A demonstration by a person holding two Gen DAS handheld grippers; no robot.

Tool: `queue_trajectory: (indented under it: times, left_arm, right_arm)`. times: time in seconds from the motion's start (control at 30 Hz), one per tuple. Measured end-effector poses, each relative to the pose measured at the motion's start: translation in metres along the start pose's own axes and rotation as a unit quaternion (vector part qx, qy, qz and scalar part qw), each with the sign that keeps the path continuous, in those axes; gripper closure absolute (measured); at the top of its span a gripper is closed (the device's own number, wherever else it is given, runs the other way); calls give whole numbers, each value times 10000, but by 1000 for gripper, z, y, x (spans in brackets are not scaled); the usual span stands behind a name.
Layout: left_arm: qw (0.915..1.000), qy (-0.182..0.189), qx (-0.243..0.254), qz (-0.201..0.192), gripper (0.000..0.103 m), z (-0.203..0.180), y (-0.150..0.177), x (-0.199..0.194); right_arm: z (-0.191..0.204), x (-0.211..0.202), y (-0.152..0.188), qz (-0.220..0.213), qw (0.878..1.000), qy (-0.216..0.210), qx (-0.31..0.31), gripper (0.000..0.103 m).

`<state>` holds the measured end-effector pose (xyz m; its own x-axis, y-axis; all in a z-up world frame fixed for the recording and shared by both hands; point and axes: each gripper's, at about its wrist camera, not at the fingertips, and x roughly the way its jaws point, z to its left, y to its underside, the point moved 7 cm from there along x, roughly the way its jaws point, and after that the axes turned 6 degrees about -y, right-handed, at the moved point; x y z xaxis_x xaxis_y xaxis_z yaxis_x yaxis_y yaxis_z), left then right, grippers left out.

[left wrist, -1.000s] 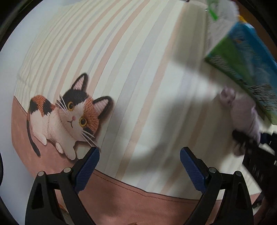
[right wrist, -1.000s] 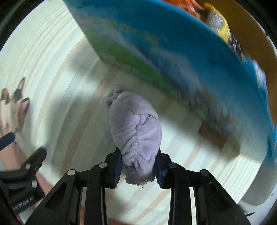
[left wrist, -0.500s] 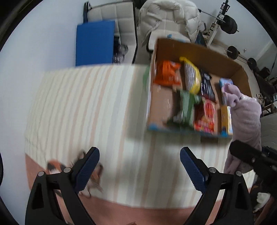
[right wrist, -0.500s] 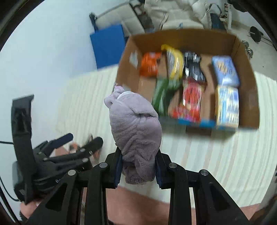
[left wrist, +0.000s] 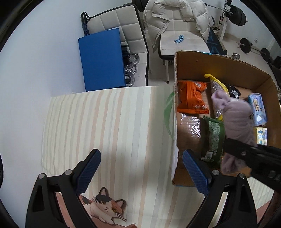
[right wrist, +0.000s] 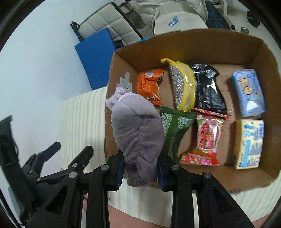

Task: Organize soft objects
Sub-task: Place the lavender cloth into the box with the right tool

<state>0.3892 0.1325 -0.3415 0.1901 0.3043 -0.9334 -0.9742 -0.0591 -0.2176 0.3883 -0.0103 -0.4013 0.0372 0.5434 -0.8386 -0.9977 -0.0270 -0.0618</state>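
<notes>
My right gripper (right wrist: 140,171) is shut on a lavender fleece cloth (right wrist: 138,133) and holds it in the air over the near left corner of an open cardboard box (right wrist: 184,42). In the left wrist view the cloth (left wrist: 235,121) hangs above the box (left wrist: 219,64), with the right gripper's black arm below it. The box holds several soft packs: orange (right wrist: 150,86), yellow (right wrist: 184,87), black (right wrist: 208,89), green (right wrist: 173,126), red (right wrist: 205,138) and two tissue packs (right wrist: 247,93). My left gripper (left wrist: 141,172) is open and empty above the striped tablecloth (left wrist: 108,126), left of the box.
The tablecloth has a cat picture (left wrist: 103,207) near its front edge. Behind the table stand a blue panel (left wrist: 101,59), a white chair with a puffy jacket (left wrist: 175,17) and gym weights (left wrist: 237,12). A white wall is at the left.
Both grippers have risen high above the table. The right one has carried the cloth from the tablecloth up over the box. The left gripper stays open.
</notes>
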Motion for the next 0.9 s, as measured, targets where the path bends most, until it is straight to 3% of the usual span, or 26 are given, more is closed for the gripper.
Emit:
queue_trajectory:
  times: [0.07, 0.17, 0.23, 0.27, 0.57, 0.9]
  left_arm:
    - [10000, -86, 32, 20, 8, 1, -1, 3]
    - [10000, 14, -24, 94, 8, 2, 0, 6]
    - [9999, 49, -61, 134, 8, 3, 3, 7]
    - [9999, 62, -76, 140, 8, 3, 4, 7]
    - [9991, 324, -198, 178, 8, -5, 10, -3]
    - [9943, 991, -353, 171, 8, -45, 30, -36]
  right_arm:
    - [-2, 12, -3, 113, 9999, 0, 12, 69]
    - [-8, 25, -6, 252, 9996, -79, 137, 61]
    - [-11, 29, -5, 285, 9992, -166, 216, 43]
    - [-12, 29, -5, 275, 9992, -162, 228, 40]
    - [-33, 2, 5, 137, 9997, 112, 195, 40]
    - [-85, -73, 32, -273, 9941, 1051, 2, 38]
